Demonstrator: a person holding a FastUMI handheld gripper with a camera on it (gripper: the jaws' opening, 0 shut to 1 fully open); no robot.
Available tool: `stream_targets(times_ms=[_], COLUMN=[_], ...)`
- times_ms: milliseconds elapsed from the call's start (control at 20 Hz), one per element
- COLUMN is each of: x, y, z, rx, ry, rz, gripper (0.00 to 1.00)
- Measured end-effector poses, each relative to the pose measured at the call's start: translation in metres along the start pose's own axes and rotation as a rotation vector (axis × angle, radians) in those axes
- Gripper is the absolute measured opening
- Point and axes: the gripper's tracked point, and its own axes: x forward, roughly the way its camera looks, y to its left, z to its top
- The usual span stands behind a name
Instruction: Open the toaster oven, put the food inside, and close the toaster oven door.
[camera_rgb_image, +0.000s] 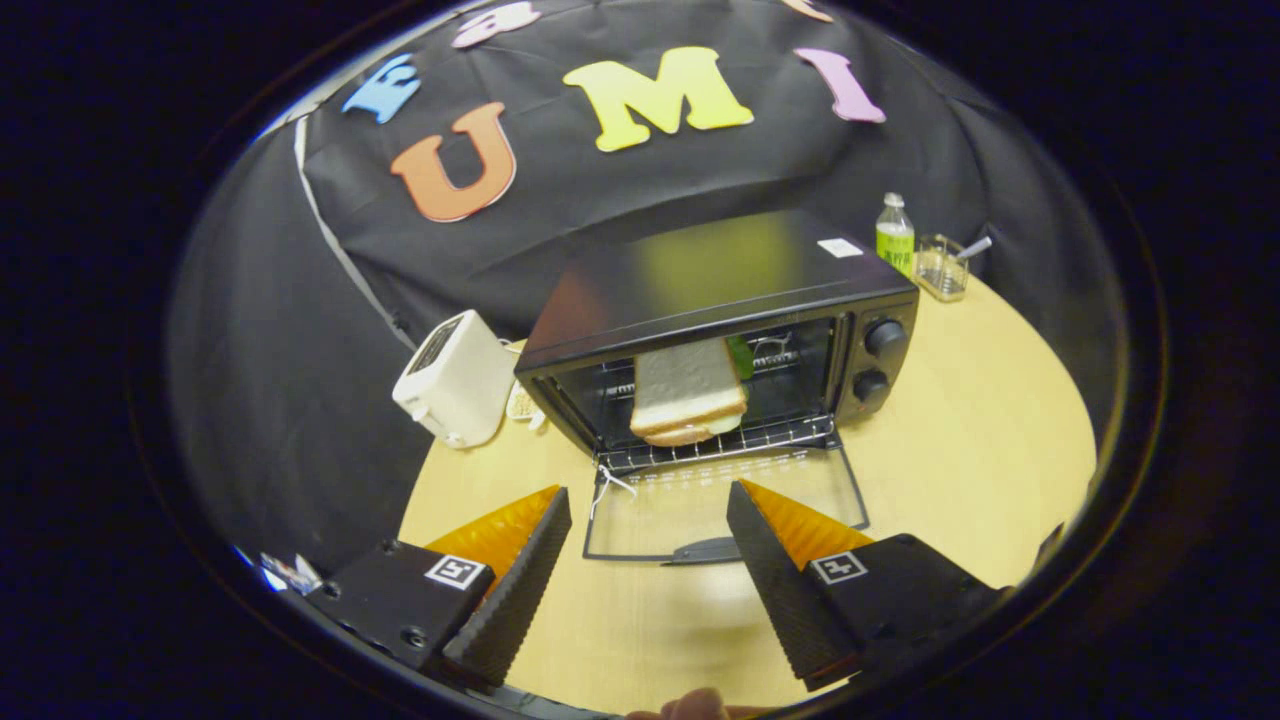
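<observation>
Two fingers of the gripper (648, 500) are standing released; sandwich (688, 392) is lying inside the open toaster oven (700, 290) at 12 o'clock.

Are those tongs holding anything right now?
No. The tongs are open and empty above the oven door; the sandwich sits on the oven rack.

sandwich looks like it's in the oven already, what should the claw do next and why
Probably drop the open, empty claw toward the door and hook a finger under its handle to swing it up. The sandwich already sits on the rack inside the oven, and the door lies flat on the table, so closing is what's left.
</observation>
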Motion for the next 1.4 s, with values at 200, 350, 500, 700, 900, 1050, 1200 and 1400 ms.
stream_targets(times_ms=[200,350,500,700,900,1050,1200,1400], x=[-0.032,-0.048,-0.05,-0.035,-0.002,0.026,0.046,0.066], y=[-0.003,-0.011,-0.023,-0.044,-0.06,-0.068,-0.071,-0.071], z=[-0.022,-0.032,-0.047,-0.074,-0.097,-0.116,-0.125,-0.127], rx=[-0.082,-0.13,-0.15,-0.147,-0.115,-0.092,-0.071,-0.053], ry=[0.015,0.012,0.008,0.051,0.099,0.151,0.19,0.204], rz=[-0.017,-0.046,-0.091,-0.138,-0.169,-0.175,-0.171,-0.162], gripper=[1.0,1.0,1.0,1.0,1.0,1.0,1.0,1.0])
